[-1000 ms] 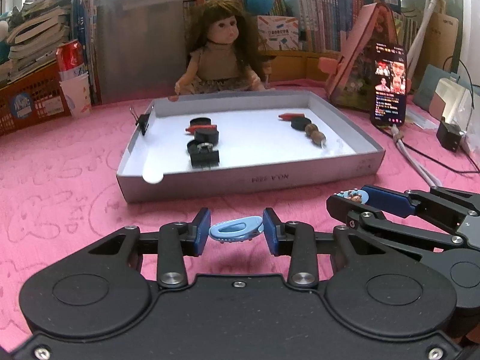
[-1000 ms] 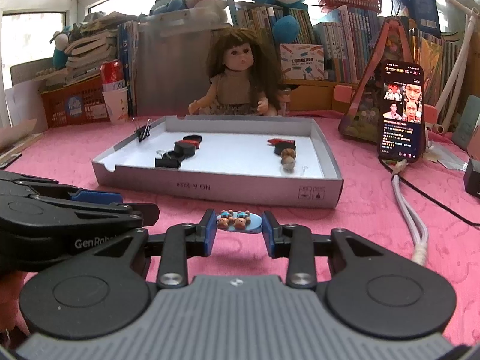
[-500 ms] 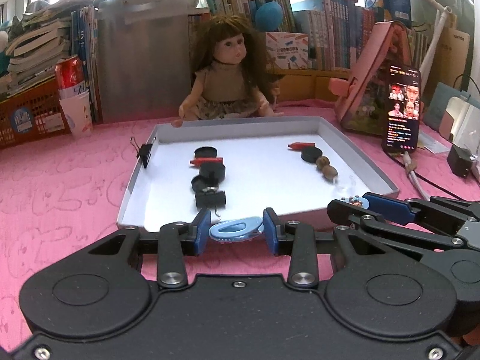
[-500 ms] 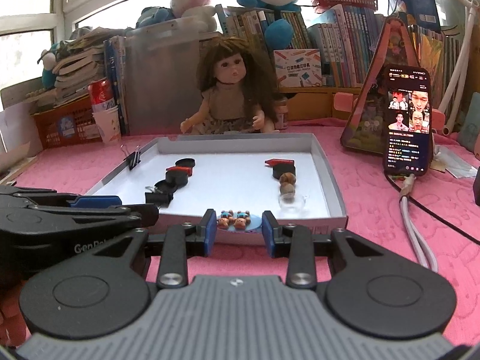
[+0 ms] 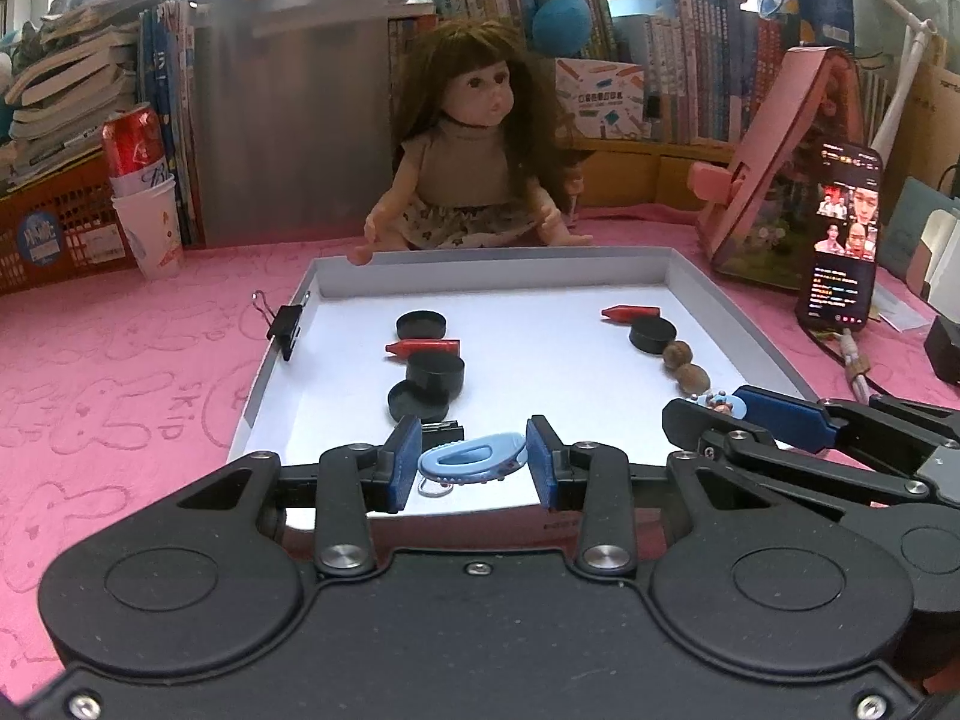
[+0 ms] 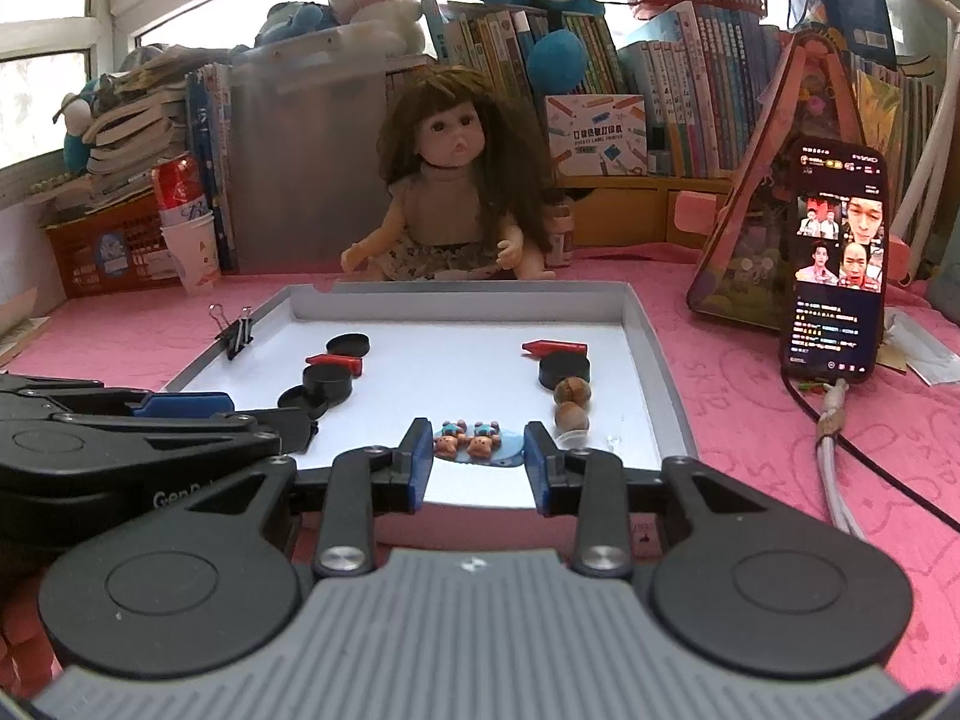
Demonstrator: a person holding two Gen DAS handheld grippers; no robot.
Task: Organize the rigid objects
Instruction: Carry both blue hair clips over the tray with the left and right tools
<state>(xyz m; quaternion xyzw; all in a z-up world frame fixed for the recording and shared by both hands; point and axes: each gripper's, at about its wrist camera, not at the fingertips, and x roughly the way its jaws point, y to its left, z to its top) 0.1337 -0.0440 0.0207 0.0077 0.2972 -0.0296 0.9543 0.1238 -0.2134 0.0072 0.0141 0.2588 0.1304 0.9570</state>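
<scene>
As both grippers hang over the tray (image 5: pixel 738 324), each clamps a hair clip
Left gripper (image 5: pixel 473 461) pinches a plain blue clip (image 5: pixel 474 461); right gripper (image 6: pixel 478 443) grips a bear-trimmed clip (image 6: pixel 474 443)

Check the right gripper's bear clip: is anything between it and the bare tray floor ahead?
Nothing visible does. The right gripper holds the bear clip over the tray floor; the nuts lie just right of its path.

Black caps (image 5: pixel 426 324): four. Red crayons (image 5: pixel 423 348): two. Nuts (image 5: pixel 677 354): two. Blue clips (image 5: pixel 473 457): two.
</scene>
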